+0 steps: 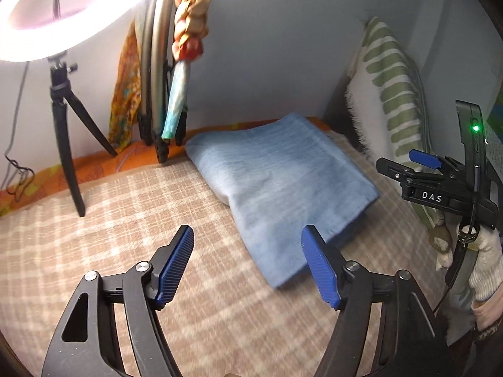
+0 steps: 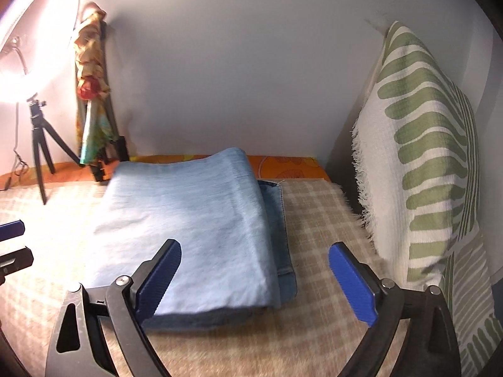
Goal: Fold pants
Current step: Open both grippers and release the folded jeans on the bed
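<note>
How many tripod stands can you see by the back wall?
2. A black tripod stands at left under the ring light, on the checked blanket's edge. A second, folded tripod with cloth tied on leans against the wall beside it. More may sit outside view.

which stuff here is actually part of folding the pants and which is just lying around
Part of the job:
- folded blue pants
- left gripper, open, holding nothing
- right gripper, open, holding nothing

Just lying about:
- checked blanket under the pants
- green-striped cushion
- ring light on a tripod
- hanging patterned cloths
</note>
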Motion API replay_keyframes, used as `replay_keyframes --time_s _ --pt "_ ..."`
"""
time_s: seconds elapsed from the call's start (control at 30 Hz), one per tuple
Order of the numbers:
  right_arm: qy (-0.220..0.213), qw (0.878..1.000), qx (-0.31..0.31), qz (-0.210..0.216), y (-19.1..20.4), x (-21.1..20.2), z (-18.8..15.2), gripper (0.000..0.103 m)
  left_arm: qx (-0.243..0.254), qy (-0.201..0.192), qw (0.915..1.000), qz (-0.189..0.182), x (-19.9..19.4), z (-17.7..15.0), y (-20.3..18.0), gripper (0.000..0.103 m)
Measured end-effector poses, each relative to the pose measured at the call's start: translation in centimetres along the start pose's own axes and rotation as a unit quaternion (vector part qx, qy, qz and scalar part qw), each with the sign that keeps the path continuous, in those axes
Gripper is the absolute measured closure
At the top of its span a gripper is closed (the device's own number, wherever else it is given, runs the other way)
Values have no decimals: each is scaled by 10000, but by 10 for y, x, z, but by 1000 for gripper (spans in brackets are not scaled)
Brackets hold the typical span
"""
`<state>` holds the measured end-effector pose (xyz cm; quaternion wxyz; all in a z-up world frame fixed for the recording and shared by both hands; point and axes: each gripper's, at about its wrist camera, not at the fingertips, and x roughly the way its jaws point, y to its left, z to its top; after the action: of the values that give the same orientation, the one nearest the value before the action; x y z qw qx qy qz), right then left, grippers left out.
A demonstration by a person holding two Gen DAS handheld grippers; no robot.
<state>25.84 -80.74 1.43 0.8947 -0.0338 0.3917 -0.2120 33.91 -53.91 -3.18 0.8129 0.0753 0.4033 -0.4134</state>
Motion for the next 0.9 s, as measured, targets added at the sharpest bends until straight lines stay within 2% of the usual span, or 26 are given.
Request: replay_keyframes --time_s 0.07,0.33,0.53,0.67,0.9 --pt "-39 10000 27 46 2 -12 -5 2 45 -61 10000 21 -11 -1 -5 32" --pt "-280 9992 127 238 20 -65 -24 0 -21 -357 9994 34 -62 -18 -13 24" --pt "-403 9985 74 360 37 -108 -42 0 148 -559 9983 72 -94 -45 -23 24" --pt "-510 9979 -1 390 47 -139 -58 0 29 -549 9985 36 -109 -66 -26 24" --pt "-463 9981 -44 395 66 -172 -92 0 119 -678 9976 54 -140 -101 -35 24"
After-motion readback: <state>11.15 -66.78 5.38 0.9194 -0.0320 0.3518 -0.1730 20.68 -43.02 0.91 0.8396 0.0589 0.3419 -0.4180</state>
